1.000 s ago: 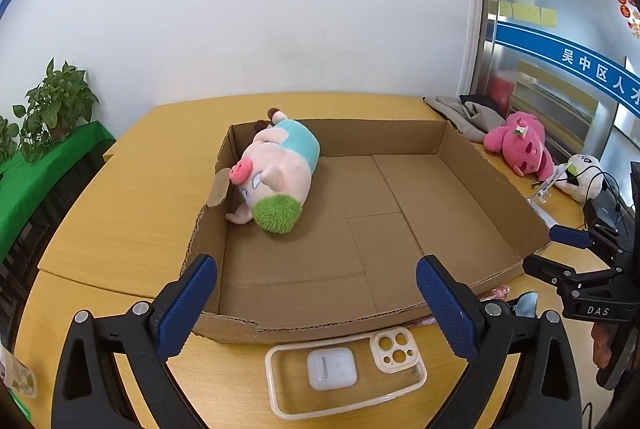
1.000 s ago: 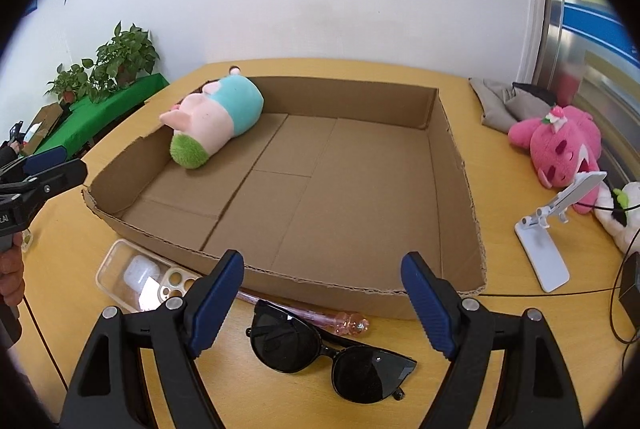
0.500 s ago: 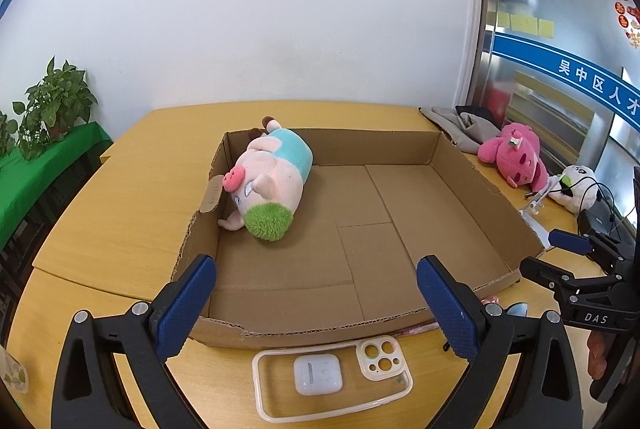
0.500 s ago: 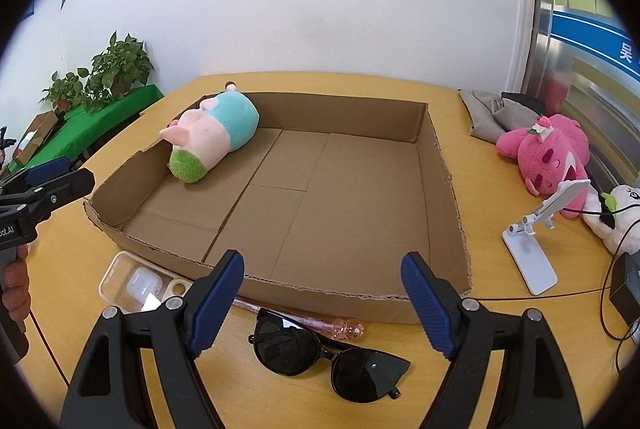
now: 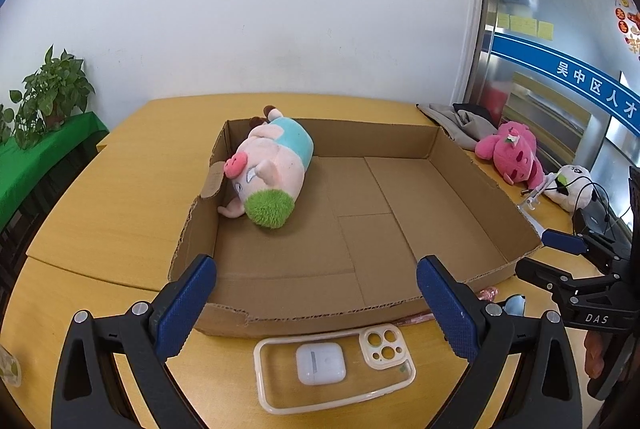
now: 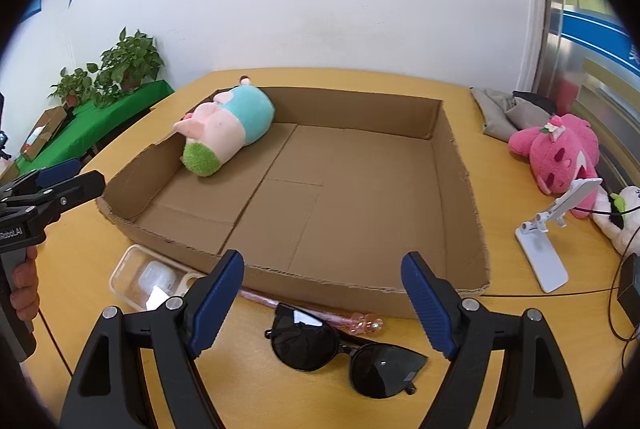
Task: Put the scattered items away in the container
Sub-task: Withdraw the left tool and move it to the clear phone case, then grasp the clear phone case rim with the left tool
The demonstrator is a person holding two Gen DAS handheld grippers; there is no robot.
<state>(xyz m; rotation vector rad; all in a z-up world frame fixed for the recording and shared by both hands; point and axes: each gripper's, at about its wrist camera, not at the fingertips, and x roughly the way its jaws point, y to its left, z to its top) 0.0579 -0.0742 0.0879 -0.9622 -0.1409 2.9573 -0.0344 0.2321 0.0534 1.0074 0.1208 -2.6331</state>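
both wrist views share the cardboard tray (image 5: 320, 321).

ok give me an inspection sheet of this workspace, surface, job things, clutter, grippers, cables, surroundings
Surface: wooden table, carrying everything below.
Job's things: cardboard box holds only the pig plush. Outside its near wall lie the phone case with the earbuds case resting in it, the sunglasses and a pink wand.
Clutter: pink plush, white plush, phone stand, grey cloth.
Grippers: left gripper and right gripper both open, holding nothing.
Cables: black cable on the table's right side.
Surroundings: white wall, potted plants.
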